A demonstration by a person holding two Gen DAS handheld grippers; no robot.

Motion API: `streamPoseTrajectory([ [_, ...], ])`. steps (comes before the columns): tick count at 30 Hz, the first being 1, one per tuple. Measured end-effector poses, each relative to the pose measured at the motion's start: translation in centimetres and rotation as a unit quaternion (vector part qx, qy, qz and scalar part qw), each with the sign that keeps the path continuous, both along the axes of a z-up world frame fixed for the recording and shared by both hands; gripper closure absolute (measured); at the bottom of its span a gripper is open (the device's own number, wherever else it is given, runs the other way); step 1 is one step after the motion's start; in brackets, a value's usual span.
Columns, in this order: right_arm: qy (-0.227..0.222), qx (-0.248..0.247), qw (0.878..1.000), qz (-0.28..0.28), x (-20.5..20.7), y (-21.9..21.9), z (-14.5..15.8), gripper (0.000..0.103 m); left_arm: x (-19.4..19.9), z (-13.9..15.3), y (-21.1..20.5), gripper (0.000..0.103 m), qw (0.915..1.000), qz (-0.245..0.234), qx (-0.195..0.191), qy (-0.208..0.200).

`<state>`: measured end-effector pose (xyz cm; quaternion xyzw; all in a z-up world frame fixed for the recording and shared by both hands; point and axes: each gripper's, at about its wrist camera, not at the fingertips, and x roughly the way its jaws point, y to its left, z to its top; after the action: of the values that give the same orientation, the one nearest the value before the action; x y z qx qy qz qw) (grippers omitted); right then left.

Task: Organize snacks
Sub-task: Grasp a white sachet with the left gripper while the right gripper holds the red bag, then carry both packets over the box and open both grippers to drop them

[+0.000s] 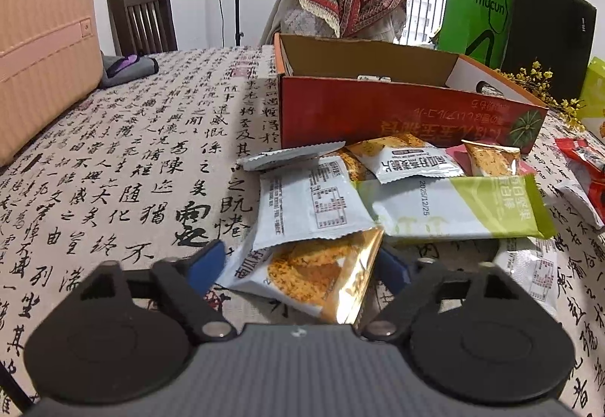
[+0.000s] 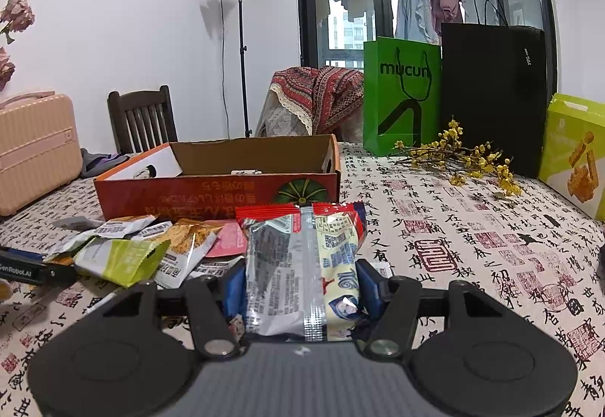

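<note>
Left wrist view shows the left gripper (image 1: 302,262) low over the surface (image 1: 113,171), its blue fingers (image 1: 210,260) straddling a gold-and-white cracker packet (image 1: 317,277) at the near edge of the snack pile, which lies just in front of the orange carton (image 1: 378,114). Whether the pads already press on that packet I cannot tell, since its far corner hides one finger. A white sachet (image 1: 314,205) overlaps the packet's top edge, so the grip should bite only the lower, free part, and the lift should go slow and slightly back from the carton to slip it clear without dragging the pile along.

Right wrist view has the right gripper (image 2: 298,284) clenched on a red-and-silver packet (image 2: 302,265), held in front of the carton's near wall. That one is best carried over the wall and let go inside.
</note>
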<state>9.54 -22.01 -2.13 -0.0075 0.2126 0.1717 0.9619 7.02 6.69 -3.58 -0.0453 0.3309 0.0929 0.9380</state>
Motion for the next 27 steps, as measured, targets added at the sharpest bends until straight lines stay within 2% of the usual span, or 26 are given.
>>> streamPoseTrajectory([
  [1,0.001,0.001,1.000,0.000,0.0,0.0,-0.1,0.044,-0.3,0.1,-0.1,0.035,1.0000,-0.002,-0.001,-0.005],
  [4,0.003,0.001,1.000,0.000,0.0,0.0,-0.1,0.044,-1.0,0.2,-0.3,0.048,0.9999,0.000,0.002,-0.013],
  [7,0.002,0.002,1.000,0.002,-0.1,0.1,-0.1,0.044,-1.7,0.3,-0.2,0.069,0.9998,0.004,0.000,-0.019],
  [8,0.003,0.002,1.000,0.002,-0.1,0.1,-0.1,0.044,-2.0,0.4,-0.2,0.073,0.9998,0.004,-0.003,-0.021],
  [15,0.005,0.004,1.000,0.002,-0.3,0.1,-0.3,0.044,-4.0,1.2,-0.2,0.084,0.9987,0.005,-0.010,-0.050],
  [17,0.006,0.004,1.000,0.003,-0.3,0.2,-0.3,0.044,-4.5,1.5,-0.3,0.090,0.9981,0.002,-0.013,-0.060],
  [27,0.005,0.005,1.000,0.008,-0.6,0.3,-0.2,0.044,-5.6,2.6,-1.1,0.091,0.9958,-0.015,-0.007,-0.091],
])
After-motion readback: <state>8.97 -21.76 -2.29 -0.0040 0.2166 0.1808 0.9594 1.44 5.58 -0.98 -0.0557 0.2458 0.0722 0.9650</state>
